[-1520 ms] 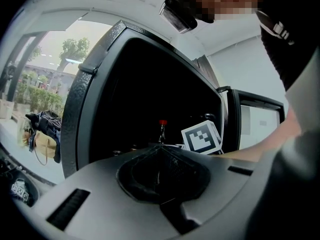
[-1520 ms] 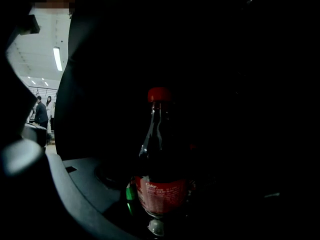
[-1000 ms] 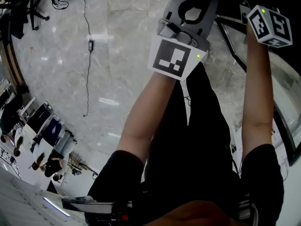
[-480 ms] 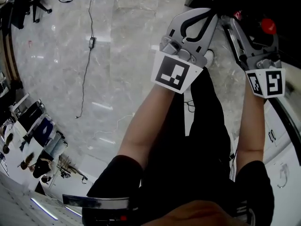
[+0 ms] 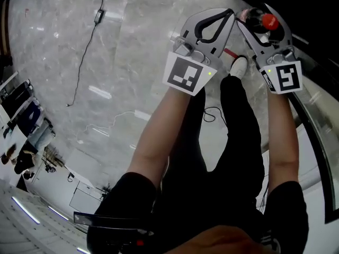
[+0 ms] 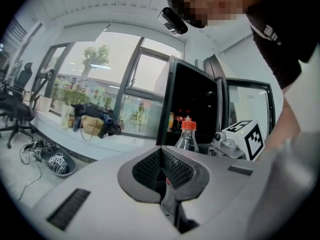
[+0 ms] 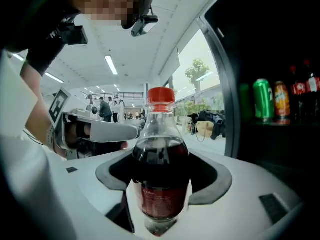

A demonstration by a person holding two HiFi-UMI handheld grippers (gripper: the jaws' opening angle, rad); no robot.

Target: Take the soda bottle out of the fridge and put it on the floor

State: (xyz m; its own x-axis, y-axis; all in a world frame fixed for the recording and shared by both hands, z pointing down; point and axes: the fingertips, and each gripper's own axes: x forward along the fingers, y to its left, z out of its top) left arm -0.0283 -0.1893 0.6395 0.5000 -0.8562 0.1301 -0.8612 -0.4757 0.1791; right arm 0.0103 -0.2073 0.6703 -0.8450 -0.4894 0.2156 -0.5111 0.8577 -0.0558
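The soda bottle [image 7: 160,156] is held upright in the right gripper's [image 5: 260,19] closed jaws, just outside the fridge [image 7: 280,144], ready for lowering to the floor [image 5: 122,57]; the left gripper's [image 6: 161,156] jaws are closed, empty.

The soda bottle [image 7: 160,149] was clear, glossy plastic with a smooth red cap [image 7: 161,96]. The left gripper [image 6: 162,171] and right gripper [image 7: 161,184] looked like matt grey plastic, with dark ribbed pads [image 6: 178,170]. The floor [image 5: 122,62] was polished, veined stone.
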